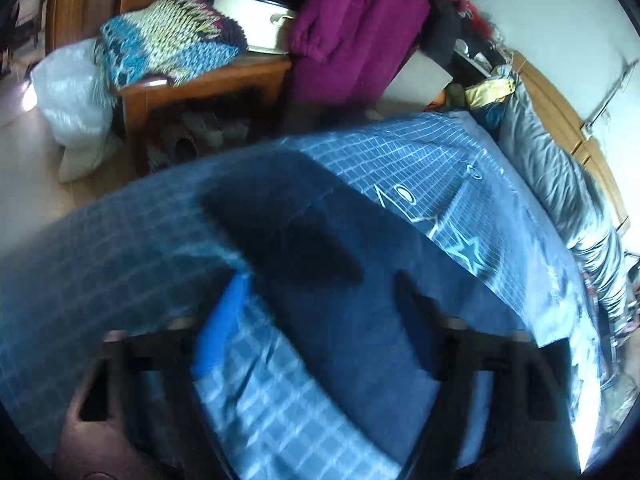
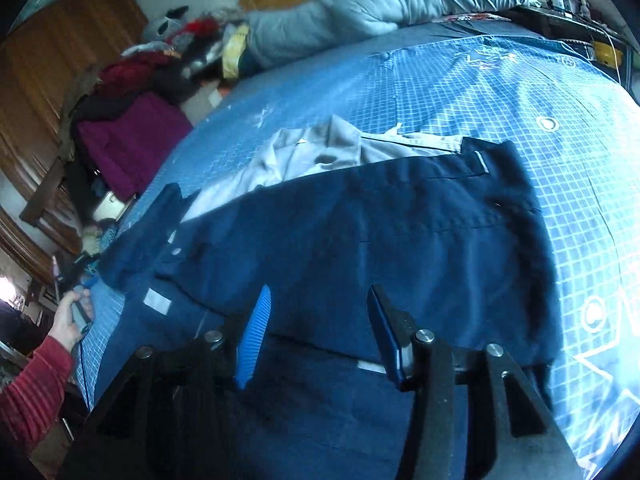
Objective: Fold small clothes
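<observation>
A navy garment (image 2: 380, 240) lies spread flat on the blue checked bedsheet (image 2: 480, 80), and a light grey piece of clothing (image 2: 320, 152) sticks out from under its far edge. My right gripper (image 2: 318, 308) hovers just over the garment's near part, open, with nothing pinched between its fingers. The left wrist view is blurred. In it my left gripper (image 1: 320, 316) shows its fingers wide apart over navy cloth (image 1: 352, 360) and the checked sheet (image 1: 400, 160). No cloth is visibly clamped there. A hand in a red sleeve (image 2: 68, 320) grips a tool at the bed's left edge.
A rolled grey quilt (image 2: 360, 4) lies along the headboard. Beside the bed stands a wooden side table (image 1: 208, 80) bearing a knitted blanket (image 1: 168, 36). A magenta garment (image 1: 352, 28) hangs near it. A white plastic bag (image 1: 72, 92) sits on the floor.
</observation>
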`<state>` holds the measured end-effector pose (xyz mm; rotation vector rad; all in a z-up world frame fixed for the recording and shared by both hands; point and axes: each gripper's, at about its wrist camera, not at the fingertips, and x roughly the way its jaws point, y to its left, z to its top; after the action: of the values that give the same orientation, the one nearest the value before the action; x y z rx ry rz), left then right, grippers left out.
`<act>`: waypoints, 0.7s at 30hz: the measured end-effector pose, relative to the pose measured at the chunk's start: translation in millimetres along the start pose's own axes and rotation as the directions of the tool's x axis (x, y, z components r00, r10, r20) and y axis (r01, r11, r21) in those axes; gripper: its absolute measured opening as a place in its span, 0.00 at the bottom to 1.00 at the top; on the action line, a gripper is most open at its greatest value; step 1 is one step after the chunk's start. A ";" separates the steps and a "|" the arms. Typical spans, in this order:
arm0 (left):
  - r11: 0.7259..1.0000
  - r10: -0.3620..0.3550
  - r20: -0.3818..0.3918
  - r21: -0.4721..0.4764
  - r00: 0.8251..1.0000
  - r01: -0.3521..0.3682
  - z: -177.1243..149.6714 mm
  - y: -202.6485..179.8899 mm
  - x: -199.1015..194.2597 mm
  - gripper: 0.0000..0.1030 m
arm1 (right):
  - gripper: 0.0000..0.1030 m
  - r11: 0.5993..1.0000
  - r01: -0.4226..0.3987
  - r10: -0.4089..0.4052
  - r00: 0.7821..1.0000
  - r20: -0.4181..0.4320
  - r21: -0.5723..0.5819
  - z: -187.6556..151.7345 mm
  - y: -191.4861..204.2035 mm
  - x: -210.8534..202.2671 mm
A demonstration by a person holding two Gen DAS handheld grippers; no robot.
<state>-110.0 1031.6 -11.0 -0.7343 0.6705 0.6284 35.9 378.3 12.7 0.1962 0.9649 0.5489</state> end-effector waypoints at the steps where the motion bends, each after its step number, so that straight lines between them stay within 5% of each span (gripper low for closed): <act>1: 1.000 -0.021 -0.023 0.005 1.000 0.021 -1.6 -5.0 -2.7 0.03 | 0.53 1.000 -0.001 0.001 1.000 0.000 -0.006 0.6 4.4 2.3; 4: 0.979 -0.179 0.032 0.110 0.983 0.174 -4.6 -60.2 -31.7 0.04 | 0.52 1.000 -0.009 0.009 1.000 -0.005 -0.020 2.6 15.0 8.5; 6: 0.913 -0.353 0.051 0.238 0.934 0.331 -23.4 -126.2 -68.3 0.04 | 0.46 0.999 -0.028 0.028 1.000 -0.007 -0.021 4.6 17.5 10.6; 7: 0.862 -0.442 0.037 0.296 0.896 0.412 -36.9 -159.7 -85.3 0.04 | 0.43 0.999 -0.042 0.042 0.999 -0.010 -0.013 5.9 17.0 11.6; 10: 0.649 -0.675 -0.064 0.421 0.735 0.633 -97.8 -260.7 -130.5 0.04 | 0.42 0.997 -0.078 0.078 0.997 0.008 0.021 11.5 13.0 9.9; 11: 0.578 -0.722 -0.114 0.444 0.683 0.685 -122.0 -287.9 -138.9 0.10 | 0.42 0.995 -0.098 0.097 0.995 0.020 0.035 14.1 10.5 7.2; 13: 0.459 -0.751 -0.270 0.442 0.602 0.771 -176.8 -333.9 -139.4 0.42 | 0.42 0.986 -0.153 0.150 0.988 0.042 0.073 18.3 3.3 3.0; 14: 0.432 -0.733 -0.347 0.428 0.585 0.794 -202.1 -348.0 -133.4 0.70 | 0.44 0.978 -0.185 0.180 0.982 0.050 0.101 20.2 -2.9 2.6; 16: 0.411 -0.671 -0.462 0.420 0.580 0.809 -249.6 -358.0 -120.2 0.71 | 0.58 0.952 -0.259 0.254 0.966 0.050 0.166 23.9 -17.7 8.7; 19: 0.480 -0.631 -0.493 0.359 0.599 0.801 -272.9 -331.7 -109.6 0.66 | 0.60 0.908 -0.325 0.338 0.941 -0.006 0.264 27.0 -40.0 37.2; 21: 0.538 -0.634 -0.448 0.331 0.631 0.775 -266.0 -306.5 -112.2 0.67 | 0.60 0.895 -0.329 0.360 0.932 -0.052 0.300 27.7 -48.4 57.1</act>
<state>-47.1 618.6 41.3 -0.5332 0.6732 -0.4380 101.3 369.5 -32.2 0.6148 1.1207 0.7496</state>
